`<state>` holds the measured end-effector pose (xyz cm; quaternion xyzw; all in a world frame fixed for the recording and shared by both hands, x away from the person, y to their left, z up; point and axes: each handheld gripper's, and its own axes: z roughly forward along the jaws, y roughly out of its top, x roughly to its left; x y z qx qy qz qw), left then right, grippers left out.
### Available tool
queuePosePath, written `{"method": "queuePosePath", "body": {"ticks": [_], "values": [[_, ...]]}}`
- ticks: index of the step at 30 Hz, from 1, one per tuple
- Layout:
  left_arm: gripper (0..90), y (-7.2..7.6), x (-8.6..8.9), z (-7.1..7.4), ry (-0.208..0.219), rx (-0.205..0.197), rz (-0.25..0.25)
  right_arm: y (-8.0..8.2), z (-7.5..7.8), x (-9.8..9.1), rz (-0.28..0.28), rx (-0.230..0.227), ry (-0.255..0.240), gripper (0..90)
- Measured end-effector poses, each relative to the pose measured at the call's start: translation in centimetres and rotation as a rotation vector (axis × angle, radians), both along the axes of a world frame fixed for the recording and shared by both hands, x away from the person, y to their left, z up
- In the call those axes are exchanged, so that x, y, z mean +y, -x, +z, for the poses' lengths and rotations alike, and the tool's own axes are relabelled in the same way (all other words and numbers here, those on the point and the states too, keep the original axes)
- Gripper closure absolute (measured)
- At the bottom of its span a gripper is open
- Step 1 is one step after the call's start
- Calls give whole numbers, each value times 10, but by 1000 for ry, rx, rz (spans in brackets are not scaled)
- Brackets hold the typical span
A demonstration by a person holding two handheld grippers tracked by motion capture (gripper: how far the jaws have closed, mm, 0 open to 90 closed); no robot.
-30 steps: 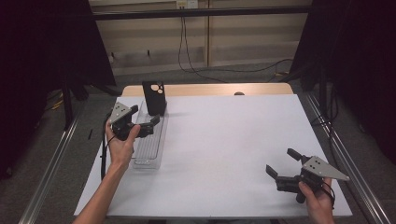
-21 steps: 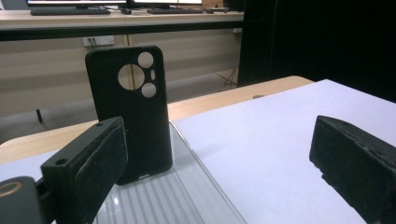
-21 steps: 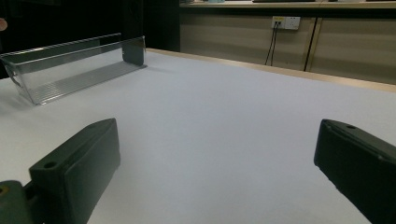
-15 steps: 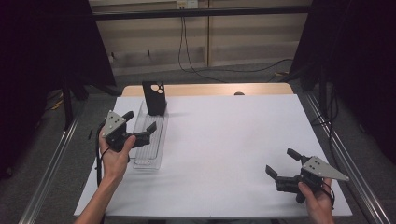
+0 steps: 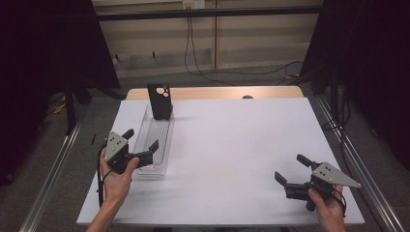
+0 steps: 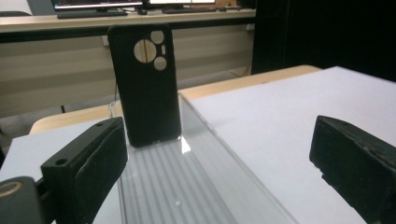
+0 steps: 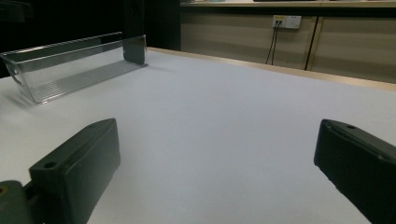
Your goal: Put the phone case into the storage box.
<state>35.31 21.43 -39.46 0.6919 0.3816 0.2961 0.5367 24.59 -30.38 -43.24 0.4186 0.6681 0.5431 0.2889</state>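
Now the left gripper (image 5: 142, 146) has its fingers wide apart because the phone case (image 5: 160, 101) stands propped in the clear tray (image 5: 155, 164)

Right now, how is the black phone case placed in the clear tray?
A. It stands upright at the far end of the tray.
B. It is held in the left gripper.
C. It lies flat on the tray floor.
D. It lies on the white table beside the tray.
A: the phone case stands upright at the far end of the clear tray, and the left gripper is open, apart from it.
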Motion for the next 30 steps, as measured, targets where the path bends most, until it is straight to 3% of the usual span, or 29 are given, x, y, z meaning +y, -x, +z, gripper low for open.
{"method": "queuePosePath", "body": {"ticks": [2, 6, 7, 12, 16, 18, 30], "values": [[41, 4, 1, -4, 16, 7, -3, 0, 0, -1, 2, -2, 5, 0], [41, 13, 3, -10, -10, 1, -6, 0, 0, -1, 0, 0, 1, 0], [41, 16, 3, -13, 11, 8, -3, 0, 0, -1, 1, 0, 2, 0], [41, 28, 7, -21, 28, 35, -14, 1, 0, -1, 0, 0, 1, 0], [41, 35, 12, -22, 57, 45, -1, 1, -1, -1, 0, 3, -2, 0], [41, 38, 14, -22, 43, 37, 8, 1, -1, 0, 2, 5, -3, 0], [36, 56, 27, -27, 86, 60, 42, 2, -2, 0, 2, 7, 0, 0]]}}
